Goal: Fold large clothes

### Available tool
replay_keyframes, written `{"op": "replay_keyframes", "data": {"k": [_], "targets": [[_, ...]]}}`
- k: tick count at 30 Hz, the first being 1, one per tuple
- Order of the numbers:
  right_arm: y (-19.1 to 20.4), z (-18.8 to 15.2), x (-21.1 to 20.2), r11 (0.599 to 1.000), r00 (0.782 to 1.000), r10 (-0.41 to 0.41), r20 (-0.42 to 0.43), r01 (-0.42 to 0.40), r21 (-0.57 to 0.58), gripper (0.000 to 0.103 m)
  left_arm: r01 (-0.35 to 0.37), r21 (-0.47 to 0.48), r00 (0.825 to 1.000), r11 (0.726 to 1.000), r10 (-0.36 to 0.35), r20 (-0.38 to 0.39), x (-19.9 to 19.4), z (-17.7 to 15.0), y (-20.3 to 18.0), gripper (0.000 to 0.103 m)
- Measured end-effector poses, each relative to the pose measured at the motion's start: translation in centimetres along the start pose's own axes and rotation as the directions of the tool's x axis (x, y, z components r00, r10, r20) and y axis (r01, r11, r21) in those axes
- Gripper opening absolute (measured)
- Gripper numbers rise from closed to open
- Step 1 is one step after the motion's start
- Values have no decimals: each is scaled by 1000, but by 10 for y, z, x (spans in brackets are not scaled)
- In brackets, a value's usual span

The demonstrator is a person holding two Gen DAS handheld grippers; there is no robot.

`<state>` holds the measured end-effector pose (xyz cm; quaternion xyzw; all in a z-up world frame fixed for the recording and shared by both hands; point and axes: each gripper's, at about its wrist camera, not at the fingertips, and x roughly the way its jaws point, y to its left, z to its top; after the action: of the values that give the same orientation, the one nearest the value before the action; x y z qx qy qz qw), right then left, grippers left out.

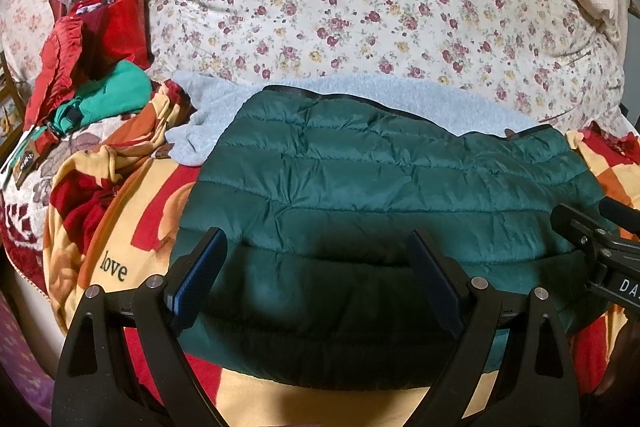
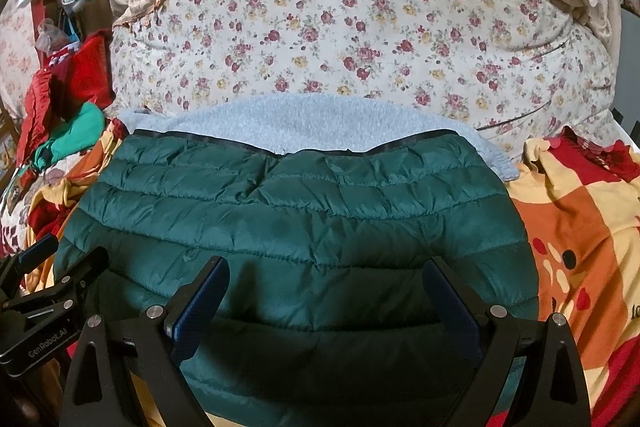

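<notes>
Two spread tools, left tool (image 1: 316, 279) and right tool (image 2: 326, 301), hover empty over the green puffer jacket (image 1: 360, 187) at frame centre; light, slippery, springy, best pinched along its near hem.

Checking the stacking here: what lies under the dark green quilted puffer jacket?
A light blue fleece garment shows beyond the dark green quilted puffer jacket, apparently running beneath it. A red, orange and yellow printed blanket lies under its sides. How far either extends underneath is hidden.
</notes>
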<state>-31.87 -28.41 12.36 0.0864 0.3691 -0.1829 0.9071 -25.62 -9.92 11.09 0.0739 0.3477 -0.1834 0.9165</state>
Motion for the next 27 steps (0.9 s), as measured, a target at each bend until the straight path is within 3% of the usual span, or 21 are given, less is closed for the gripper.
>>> {"op": "replay_keyframes", "data": {"k": [27], "targets": [[-1,2,6,1000,1000,2,-7,-2,-8,96,17,15,1000,1000,-18,25,7,2,-1,91]]}}
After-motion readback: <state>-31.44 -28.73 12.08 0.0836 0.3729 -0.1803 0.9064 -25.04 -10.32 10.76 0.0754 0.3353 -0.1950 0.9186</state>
